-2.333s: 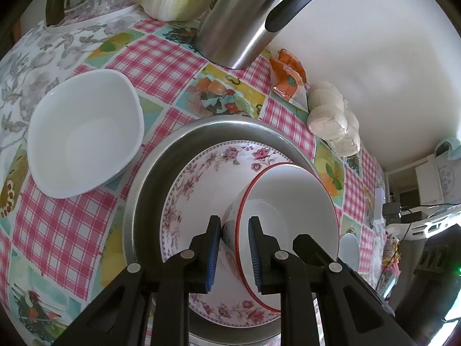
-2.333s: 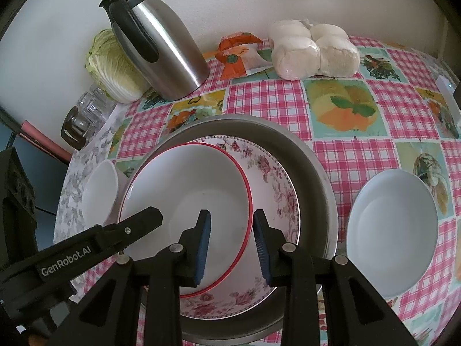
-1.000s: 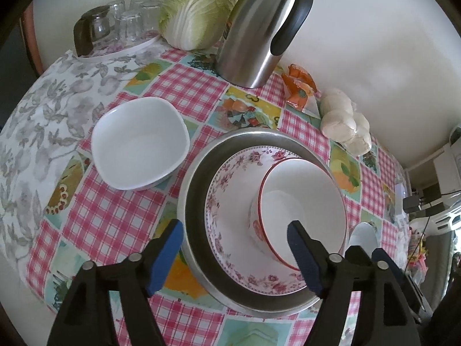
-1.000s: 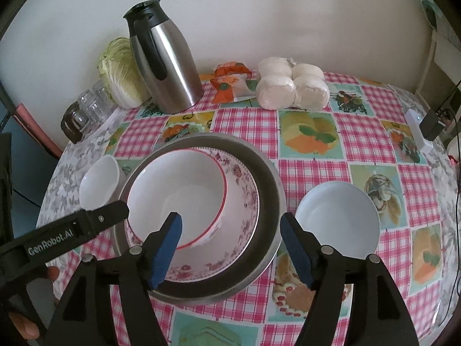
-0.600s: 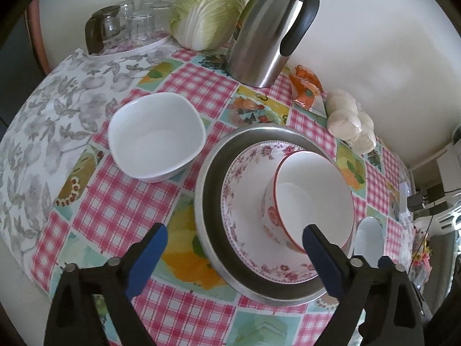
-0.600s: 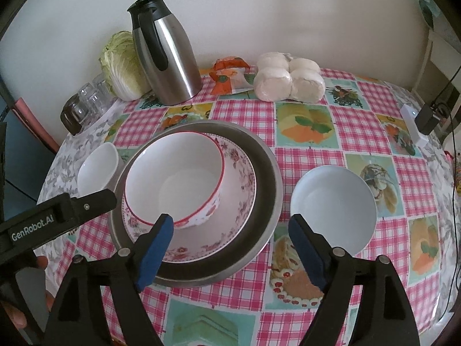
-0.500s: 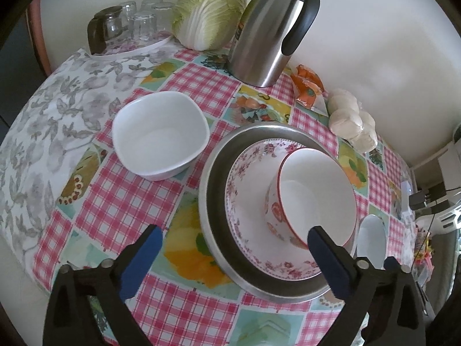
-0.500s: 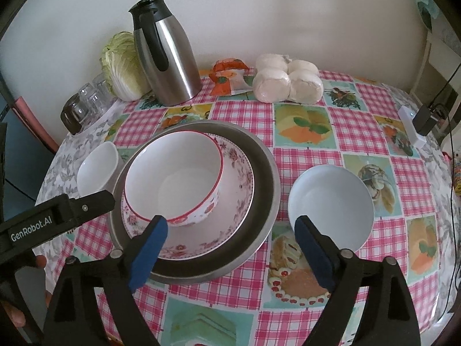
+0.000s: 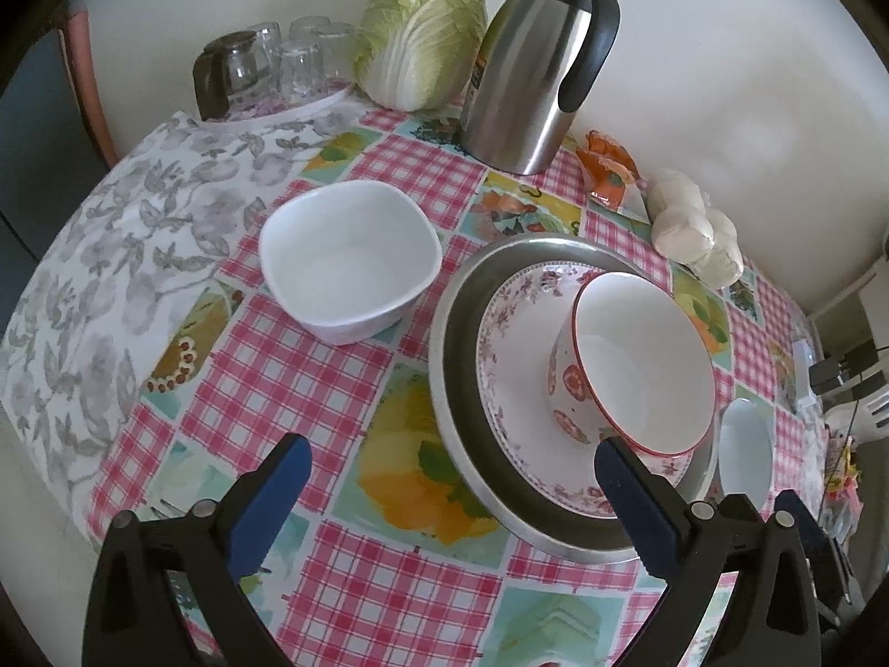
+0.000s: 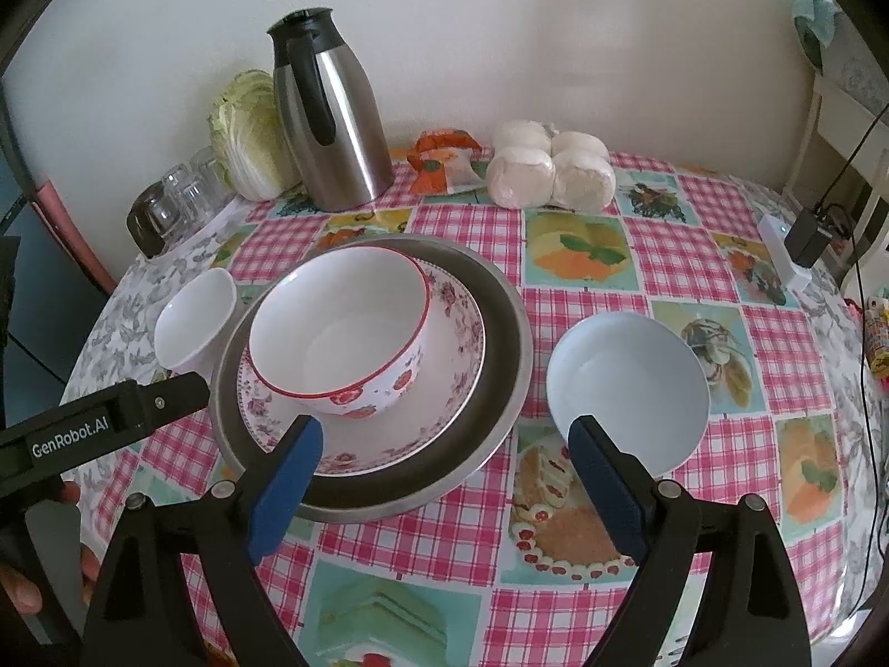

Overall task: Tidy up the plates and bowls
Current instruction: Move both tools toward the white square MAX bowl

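A red-rimmed bowl [image 9: 639, 367] [image 10: 339, 333] rests on a floral plate [image 9: 517, 333] [image 10: 455, 333], which lies inside a wide metal pan [image 9: 450, 356] [image 10: 500, 389]. Left of the pan stands a squarish white bowl [image 9: 350, 261] [image 10: 191, 322]. To its right sits a round white bowl [image 10: 628, 383] [image 9: 744, 444]. My left gripper [image 9: 450, 494] is open above the tablecloth in front of the pan, nothing between its pads. My right gripper [image 10: 444, 478] hangs open over the pan's near edge, empty too. The left gripper's body [image 10: 100, 433] shows in the right wrist view.
At the back by the wall stand a steel thermos jug [image 9: 533, 66] [image 10: 333, 117], a cabbage [image 9: 422, 33], upturned glasses on a tray [image 9: 266, 66], an orange packet [image 10: 444, 161] and wrapped buns [image 10: 550, 172]. The table edge curves close in front. Cables and a charger [image 10: 805, 239] lie at right.
Both grippers let go of the red-rimmed bowl's rim, opened wide and drew back from the pan. The bowl now rests on the floral plate.
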`<control>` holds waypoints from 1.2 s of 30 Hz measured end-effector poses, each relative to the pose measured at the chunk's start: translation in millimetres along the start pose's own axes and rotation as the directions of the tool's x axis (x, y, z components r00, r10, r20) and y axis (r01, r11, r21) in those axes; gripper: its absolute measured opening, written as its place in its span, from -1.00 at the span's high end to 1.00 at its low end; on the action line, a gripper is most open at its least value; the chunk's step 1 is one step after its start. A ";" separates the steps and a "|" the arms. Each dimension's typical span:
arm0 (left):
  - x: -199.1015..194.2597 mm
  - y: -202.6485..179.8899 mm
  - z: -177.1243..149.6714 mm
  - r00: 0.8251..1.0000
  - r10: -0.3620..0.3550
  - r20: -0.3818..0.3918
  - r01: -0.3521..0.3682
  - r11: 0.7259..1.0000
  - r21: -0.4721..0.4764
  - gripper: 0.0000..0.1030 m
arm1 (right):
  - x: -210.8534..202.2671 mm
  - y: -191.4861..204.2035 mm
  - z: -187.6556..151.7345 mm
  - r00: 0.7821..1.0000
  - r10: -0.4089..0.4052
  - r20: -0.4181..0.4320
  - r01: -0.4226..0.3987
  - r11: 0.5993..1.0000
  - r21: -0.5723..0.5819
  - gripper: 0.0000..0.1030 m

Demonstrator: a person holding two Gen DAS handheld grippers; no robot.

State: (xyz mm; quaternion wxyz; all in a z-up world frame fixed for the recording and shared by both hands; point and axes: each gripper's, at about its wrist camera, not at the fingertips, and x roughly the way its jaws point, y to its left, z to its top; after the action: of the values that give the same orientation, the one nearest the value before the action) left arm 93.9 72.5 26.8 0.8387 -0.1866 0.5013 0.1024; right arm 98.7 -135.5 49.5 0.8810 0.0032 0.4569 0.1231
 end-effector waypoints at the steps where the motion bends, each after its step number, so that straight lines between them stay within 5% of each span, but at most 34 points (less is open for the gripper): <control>1: -1.3 0.4 -0.1 1.000 0.001 0.006 -0.001 1.000 0.001 -1.00 | -1.5 1.7 -0.8 1.000 0.006 0.013 -0.006 1.000 -0.007 -0.76; 12: 0.2 18.0 6.7 0.999 -0.026 0.028 0.027 0.998 -0.049 -1.00 | -3.8 16.8 -1.6 0.993 0.056 0.105 -0.055 0.998 -0.010 -0.76; 36: 32.8 101.5 42.5 0.992 -0.128 -0.003 0.124 0.964 -0.235 -1.00 | 9.8 58.7 27.9 0.991 0.103 0.090 -0.103 0.995 -0.010 -0.76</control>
State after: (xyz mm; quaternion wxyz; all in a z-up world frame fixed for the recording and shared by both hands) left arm 107.3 182.0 -5.3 0.8111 -0.3167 0.4803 0.1055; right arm 114.1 -73.5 64.9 0.8933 0.0298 0.4152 0.1694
